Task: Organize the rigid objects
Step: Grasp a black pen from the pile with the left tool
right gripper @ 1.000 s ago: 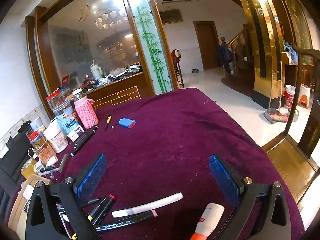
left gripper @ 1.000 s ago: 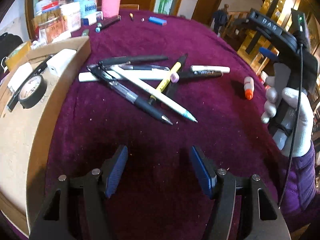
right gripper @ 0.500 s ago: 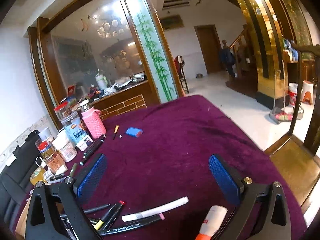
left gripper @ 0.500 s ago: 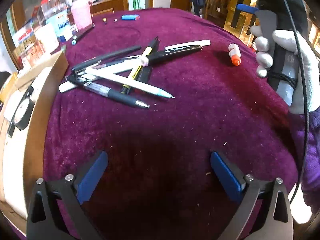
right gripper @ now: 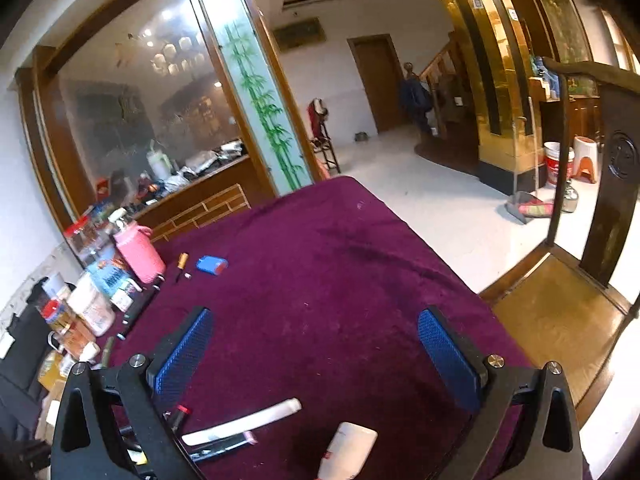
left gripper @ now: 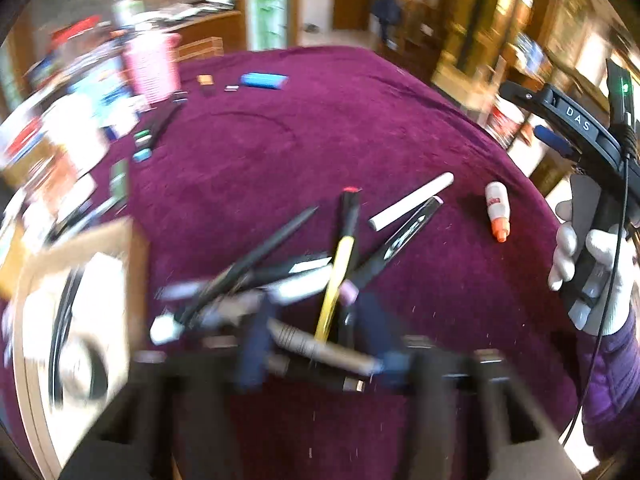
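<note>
Lot: a loose heap of pens (left gripper: 312, 280), lying crossed on the maroon velvet tablecloth (left gripper: 320, 140) just beside an open cardboard box (left gripper: 80, 300) that is holding a roll of black tape (left gripper: 80, 372). The heap is comprising slim black barrels, a yellow-bodied pen (left gripper: 338, 276), a white marker (left gripper: 412, 200) and a black marker with a pink cap end (left gripper: 400, 236) lying alongside it; a small white bottle with an orange tip (left gripper: 496, 212) is sitting apart to the right. All are looking light, stiff, smooth plastic, likely to be rolling or slipping; taking each across the mid-barrel, squarely between the pads, is seeming the soundest hold, and lifting from the top of the stack is sparing the crossed ones beneath. The left gripper (left gripper: 316, 344) is blurring heavily low in its own view, its blue pads sitting either side of a grey-white pen (left gripper: 320, 348); whether it is actually gripping cannot be told. The right gripper (right gripper: 316, 352) is hanging above the cloth with jaws spread wide, holding nothing, the white marker and bottle showing below it. Jars and a pink knitted bottle cover (right gripper: 138, 252) are crowding the far left edge.
</note>
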